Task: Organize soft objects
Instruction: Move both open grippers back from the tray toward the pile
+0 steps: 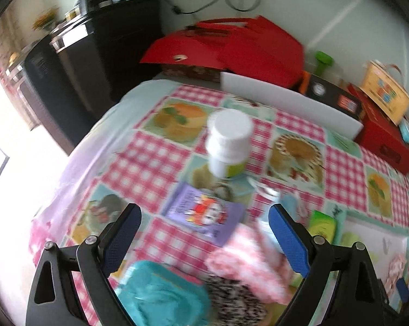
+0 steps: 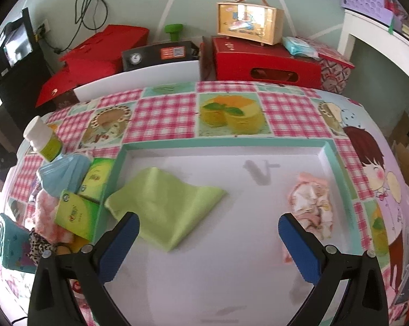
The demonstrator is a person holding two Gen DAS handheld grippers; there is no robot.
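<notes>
My right gripper (image 2: pixel 208 226) is open above a white tray with a teal rim (image 2: pixel 330 150). In the tray lie a folded green cloth (image 2: pixel 166 203) on the left and a crumpled pink patterned cloth (image 2: pixel 313 203) on the right. My left gripper (image 1: pixel 204 217) is open over a pile of soft things: a fluffy pink cloth (image 1: pixel 248 260), a teal cloth (image 1: pixel 161 296), a black-and-white speckled cloth (image 1: pixel 234 304) and a light blue pouch (image 1: pixel 271 217). A purple cartoon packet (image 1: pixel 204 213) lies flat between the fingers' line of sight.
A white pill bottle (image 1: pixel 229 142) stands on the checked tablecloth (image 1: pixel 150 160). Green tissue packs (image 2: pixel 76 214) lie left of the tray. Red boxes (image 2: pixel 267 59), a black box (image 2: pixel 161 54), a wooden case (image 2: pixel 249 23) and a white board (image 1: pixel 288 103) line the back.
</notes>
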